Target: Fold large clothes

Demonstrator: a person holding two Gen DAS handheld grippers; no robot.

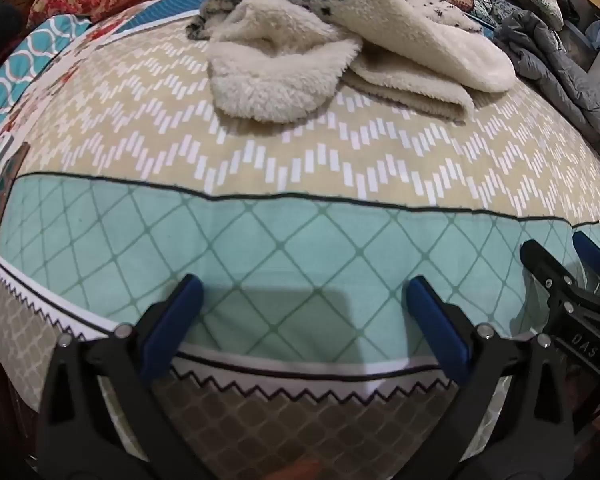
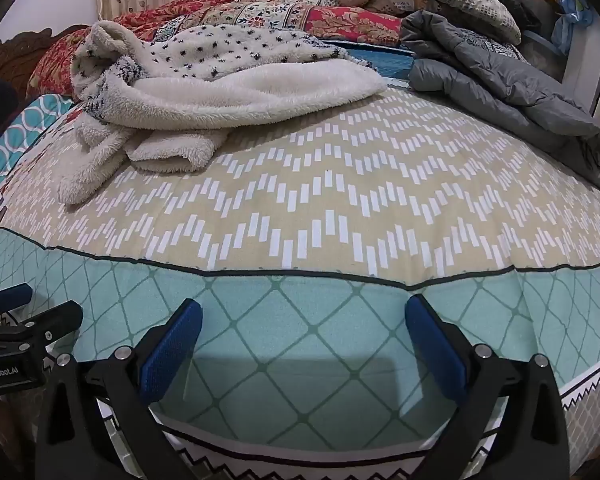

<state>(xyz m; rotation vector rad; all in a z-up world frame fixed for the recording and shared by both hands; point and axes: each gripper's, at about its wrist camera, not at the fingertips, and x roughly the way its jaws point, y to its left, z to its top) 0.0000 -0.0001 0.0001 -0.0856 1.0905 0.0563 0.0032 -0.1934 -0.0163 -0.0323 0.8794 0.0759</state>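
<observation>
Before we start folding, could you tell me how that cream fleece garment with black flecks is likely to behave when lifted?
The cream fleece garment with black flecks lies crumpled in soft folds, so it will probably hang limp and sag. Its thick pile suggests bulk with little weight. The fuzzy surface should grip rather than slip.

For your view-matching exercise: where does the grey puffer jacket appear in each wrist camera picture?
Left wrist: grey puffer jacket at the upper right edge.
Right wrist: jacket at upper right, larger.
Shared landmark: the cream fleece garment lies to its left in both.
</observation>
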